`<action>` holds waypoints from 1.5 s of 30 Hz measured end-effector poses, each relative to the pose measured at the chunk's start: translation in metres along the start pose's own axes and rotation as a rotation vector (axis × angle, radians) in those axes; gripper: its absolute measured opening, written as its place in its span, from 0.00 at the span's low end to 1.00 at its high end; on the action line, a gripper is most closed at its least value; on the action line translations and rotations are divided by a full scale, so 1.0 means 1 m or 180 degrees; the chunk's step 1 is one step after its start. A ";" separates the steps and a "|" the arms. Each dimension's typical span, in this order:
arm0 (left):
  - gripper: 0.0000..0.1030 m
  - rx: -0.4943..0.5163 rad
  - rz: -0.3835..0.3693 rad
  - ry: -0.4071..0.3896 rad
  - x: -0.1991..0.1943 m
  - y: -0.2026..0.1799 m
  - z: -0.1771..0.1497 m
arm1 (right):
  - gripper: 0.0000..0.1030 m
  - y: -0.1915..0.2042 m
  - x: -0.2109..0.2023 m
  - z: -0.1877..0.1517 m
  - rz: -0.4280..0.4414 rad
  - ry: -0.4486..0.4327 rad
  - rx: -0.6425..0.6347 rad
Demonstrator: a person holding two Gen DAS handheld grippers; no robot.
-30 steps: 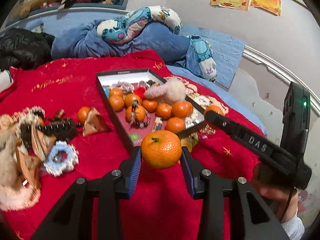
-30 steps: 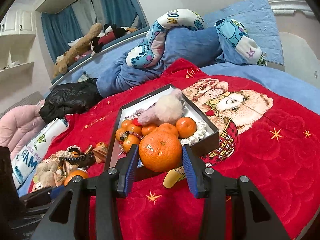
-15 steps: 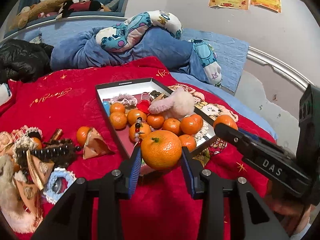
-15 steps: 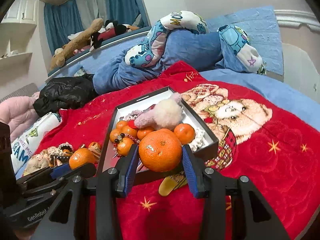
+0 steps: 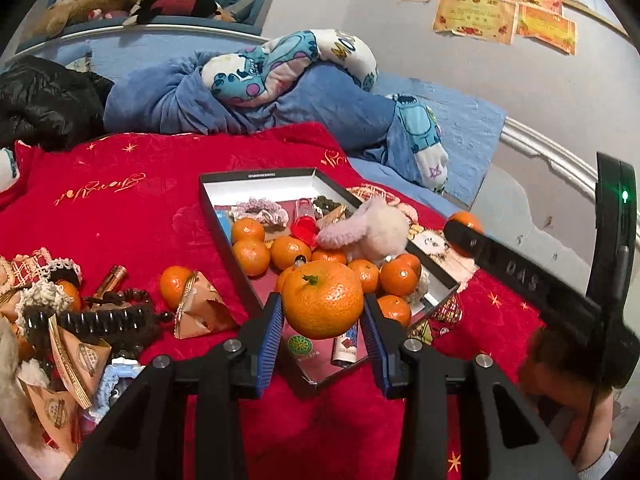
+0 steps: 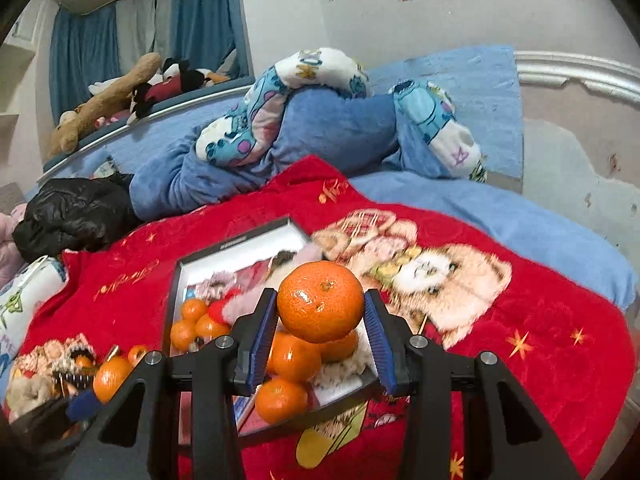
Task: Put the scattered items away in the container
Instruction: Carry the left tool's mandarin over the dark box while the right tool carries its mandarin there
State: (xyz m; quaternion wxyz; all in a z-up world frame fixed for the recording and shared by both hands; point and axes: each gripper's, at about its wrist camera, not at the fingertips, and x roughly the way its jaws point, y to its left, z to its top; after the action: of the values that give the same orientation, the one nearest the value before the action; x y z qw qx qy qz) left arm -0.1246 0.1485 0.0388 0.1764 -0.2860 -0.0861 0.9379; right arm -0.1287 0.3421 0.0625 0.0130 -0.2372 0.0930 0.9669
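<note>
Two tangerines in hand: my left claw [image 5: 322, 312] clamped on tangerine [image 5: 322, 299], right claw [image 6: 320, 322] clamped on second tangerine [image 6: 320, 301]. Since a second ago both have closed in on box [image 5: 256, 175]; fruit now hangs over its near end instead of over blanket [image 5: 120, 208]. My read: drop is next. Both claws angled down toward box, right one beside left. Loose tangerine [image 5: 174, 281] and trinkets still on blanket left of box.

Black two-finger left gripper [image 5: 322, 312], blue ribbed pads, silver screws, right gripper [image 6: 321, 310] alike, green indicator light
</note>
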 end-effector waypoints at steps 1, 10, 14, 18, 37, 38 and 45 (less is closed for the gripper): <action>0.39 0.0013 -0.0009 0.0015 0.000 -0.001 -0.001 | 0.42 -0.002 0.002 -0.002 0.0044 0.0044 0.0010; 0.39 0.0190 -0.0119 0.0185 0.014 -0.020 -0.013 | 0.42 -0.008 0.004 -0.017 0.0311 0.0267 -0.0235; 0.39 0.0354 -0.0019 0.0222 0.022 -0.027 -0.013 | 0.42 -0.012 0.009 -0.020 0.0429 0.0361 -0.0196; 0.39 0.0358 0.0103 0.0315 0.033 -0.023 -0.007 | 0.42 -0.010 0.016 -0.020 0.0510 0.0456 -0.0241; 0.39 0.0334 0.0004 0.0762 0.067 -0.002 0.008 | 0.42 -0.005 0.040 -0.017 0.0546 0.0644 -0.0317; 0.39 0.0356 -0.0030 0.0736 0.064 -0.002 0.007 | 0.42 -0.003 0.044 -0.017 0.0527 0.0664 -0.0321; 0.39 0.0346 0.0003 0.0751 0.071 -0.002 0.009 | 0.41 0.004 0.062 -0.012 0.0493 0.0692 -0.0289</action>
State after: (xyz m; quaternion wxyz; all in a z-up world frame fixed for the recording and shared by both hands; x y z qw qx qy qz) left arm -0.1842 0.1773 0.0106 0.2000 -0.3844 -0.0137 0.9012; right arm -0.1783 0.3343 0.0241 -0.0827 -0.3330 0.0681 0.9368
